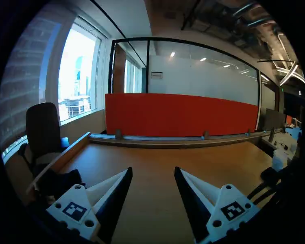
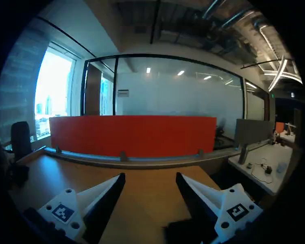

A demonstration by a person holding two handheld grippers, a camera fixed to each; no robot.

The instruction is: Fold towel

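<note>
In the left gripper view my left gripper (image 1: 152, 171) is open above a wooden desk (image 1: 160, 162), with bare desk top showing between its white fingers (image 1: 107, 191). In the right gripper view my right gripper (image 2: 150, 177) is likewise open over the same wooden desk (image 2: 148, 183), nothing between its fingers (image 2: 209, 195). I see no towel in either view. A dark shape (image 2: 185, 229) lies at the bottom edge under the right gripper; I cannot tell what it is.
A red divider panel (image 1: 181, 115) runs along the desk's far edge. A black office chair (image 1: 42, 130) stands at the left by the window, with dark cloth (image 1: 61, 181) at the desk's left edge. A neighbouring white desk (image 2: 266, 166) with cables lies to the right.
</note>
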